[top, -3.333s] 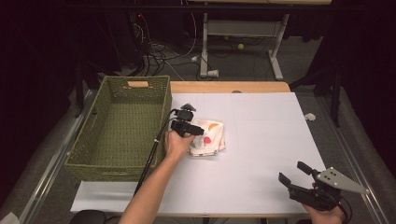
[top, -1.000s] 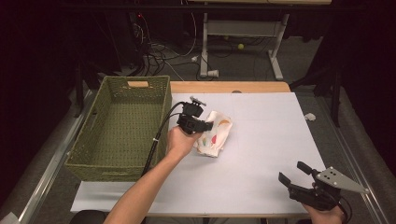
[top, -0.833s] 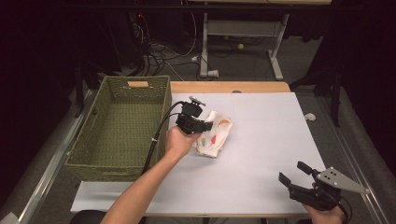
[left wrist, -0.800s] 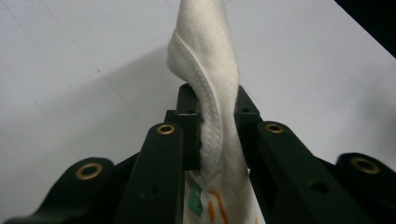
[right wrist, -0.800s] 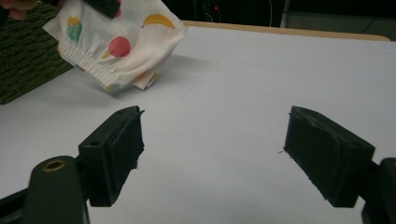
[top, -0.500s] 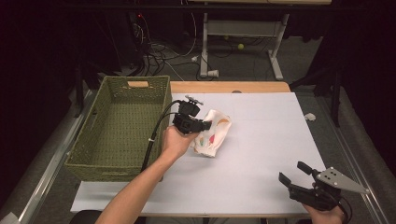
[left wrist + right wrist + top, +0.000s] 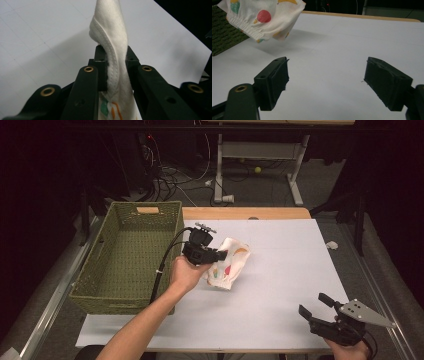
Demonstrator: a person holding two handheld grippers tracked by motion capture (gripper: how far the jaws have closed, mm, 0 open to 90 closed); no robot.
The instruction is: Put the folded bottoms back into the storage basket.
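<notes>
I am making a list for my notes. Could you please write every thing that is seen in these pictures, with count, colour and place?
Cloth: one, white with coloured prints, lifted off the table beside the basket, pinched in the left claw.
Basket: one, green woven, at the left side of the table.
Table: one, white top with a wooden far edge.
Ball: one, yellow-green, on the floor behind the table.
Cables: several, dark and light, on the floor at the back.
Left claw: one, black, shut on the cloth.
Right claw: one, black, open, at the near right corner.
</notes>
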